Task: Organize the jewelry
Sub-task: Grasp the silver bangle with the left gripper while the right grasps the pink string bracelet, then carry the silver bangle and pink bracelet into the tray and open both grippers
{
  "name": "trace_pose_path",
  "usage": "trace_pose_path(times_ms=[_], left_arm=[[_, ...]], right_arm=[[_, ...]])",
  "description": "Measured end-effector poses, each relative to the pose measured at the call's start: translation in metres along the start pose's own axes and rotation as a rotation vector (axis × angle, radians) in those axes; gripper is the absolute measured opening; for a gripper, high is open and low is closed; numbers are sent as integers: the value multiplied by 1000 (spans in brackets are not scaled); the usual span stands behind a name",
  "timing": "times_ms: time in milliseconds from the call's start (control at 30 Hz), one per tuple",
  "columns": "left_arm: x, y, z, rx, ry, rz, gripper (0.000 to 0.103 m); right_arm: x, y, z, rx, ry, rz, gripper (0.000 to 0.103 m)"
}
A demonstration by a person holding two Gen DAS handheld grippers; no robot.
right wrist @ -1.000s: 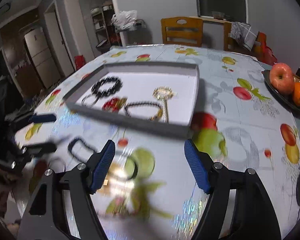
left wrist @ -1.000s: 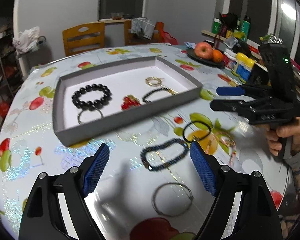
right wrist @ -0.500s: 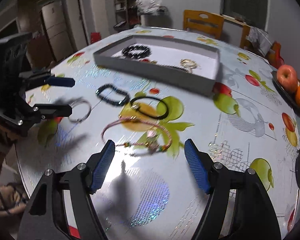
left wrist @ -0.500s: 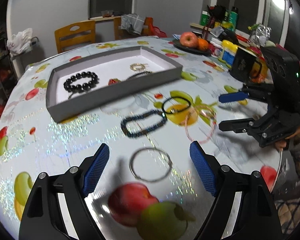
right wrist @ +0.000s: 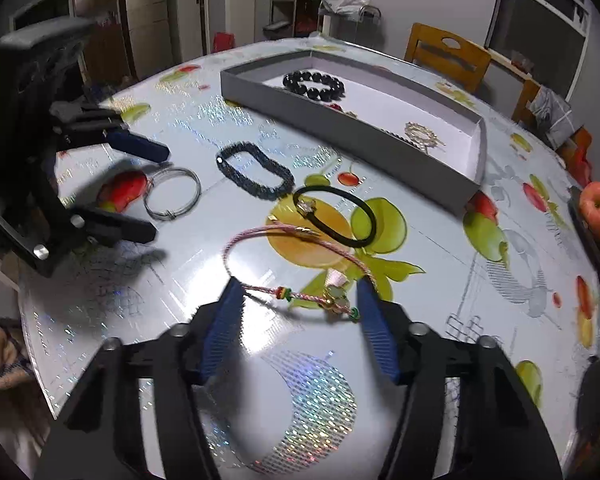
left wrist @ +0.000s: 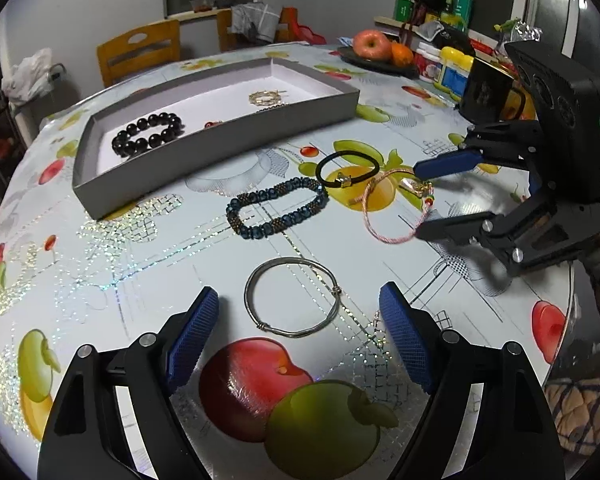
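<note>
Jewelry lies scattered on a round tabletop (left wrist: 100, 264) covered with a glossy fruit-print cloth. Toward the far side sits a shallow grey tray (left wrist: 220, 136) with a white floor; in it are a black bead bracelet (left wrist: 148, 136), a gold-coloured piece (left wrist: 265, 98) and a small red item, partly hidden by the tray's near wall.

Four pieces are on the cloth in front of the tray: a blue beaded bracelet (left wrist: 278, 208), a black cord bracelet (left wrist: 348, 170) with a small gold clasp, a pink cord bracelet (right wrist: 296, 268) with a charm and coloured beads, and a thin silver wire bangle (left wrist: 296, 298) nearest the left hand.

The left claw (left wrist: 300, 336) is spread wide and empty, hanging just above the tabletop with the silver bangle lying between and slightly ahead of its blue pads, which do not touch it.

The right claw (right wrist: 296, 316) is closing around the near part of the pink cord bracelet. The cord with its charm runs across the gap between the two blue pads; whether the pads already press on it I cannot tell, though the cord's ends reach right up to both of them. From the left wrist view, this claw (left wrist: 424, 196) comes in from the right edge with the bracelet's loop between its fingers.

Beyond the tray stand wooden chairs (left wrist: 140, 54); a plate with an apple (left wrist: 372, 44) and an orange sits at the far right of the tabletop, near a black mug (left wrist: 486, 94) and some bottles.
</note>
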State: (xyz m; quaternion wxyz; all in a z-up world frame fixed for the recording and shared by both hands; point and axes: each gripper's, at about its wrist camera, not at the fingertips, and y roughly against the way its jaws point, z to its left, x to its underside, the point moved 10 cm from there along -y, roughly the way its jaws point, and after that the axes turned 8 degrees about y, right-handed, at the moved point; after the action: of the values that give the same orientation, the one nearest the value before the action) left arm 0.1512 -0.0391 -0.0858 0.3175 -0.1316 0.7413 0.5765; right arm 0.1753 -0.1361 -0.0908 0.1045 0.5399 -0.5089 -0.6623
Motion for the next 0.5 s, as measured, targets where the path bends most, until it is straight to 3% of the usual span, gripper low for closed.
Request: trace_pose_path(times_ms=[133,200,400,500], left_arm=[[-1,-3,-2,-9,-13,8,81],[-1,-4,-4,-16,-26,7,73],[0,-1,-8,-14,-52,-5,53],[2,1,-10,-1,-59,-8,50]], right_arm=[[-1,0,1,-11,-21,-8,25],[-1,1,2,-6,-20,-8,15],[-2,6,1,-4,-42,-33,11],[-4,10,1,-2,-49,-45,11]])
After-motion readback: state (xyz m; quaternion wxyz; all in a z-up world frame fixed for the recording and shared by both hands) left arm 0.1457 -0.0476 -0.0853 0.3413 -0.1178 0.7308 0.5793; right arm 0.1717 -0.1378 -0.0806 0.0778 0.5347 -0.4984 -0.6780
